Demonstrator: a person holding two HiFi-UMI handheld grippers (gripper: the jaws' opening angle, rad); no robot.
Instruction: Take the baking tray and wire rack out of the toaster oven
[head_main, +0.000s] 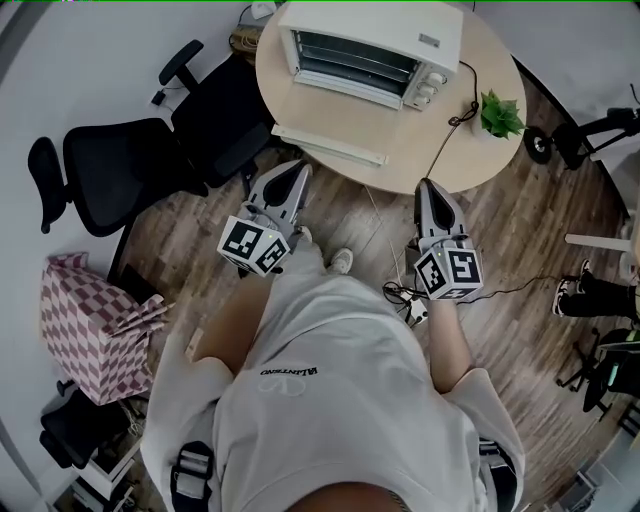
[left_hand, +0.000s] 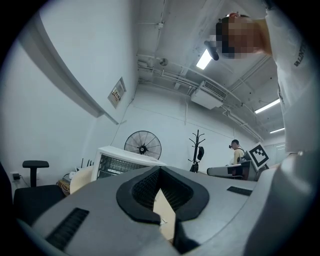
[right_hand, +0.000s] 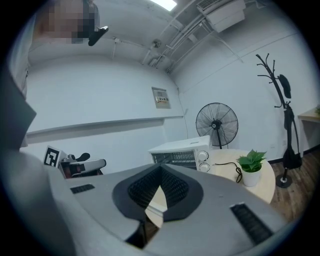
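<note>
Both claws are clenched shut on nothing, left gripper (head_main: 296, 172) and right gripper (head_main: 428, 186) parked just short of the table (head_main: 425, 150), I'd guess because the toaster oven (head_main: 365, 50) door (head_main: 330, 144) is down and tray and rack are inside, untouched.

Steeply down from the head; low and level from the two jaw cameras, sharing the toaster oven (head_main: 365, 52) (left_hand: 120, 162) (right_hand: 180, 154) — apparently some way off.

A wood floor (head_main: 520, 250) lies under my round worktop (head_main: 400, 138). Black office chairs (head_main: 120, 170) sit to the left. A fan (right_hand: 216, 120) stands by the white wall (right_hand: 100, 100).
</note>
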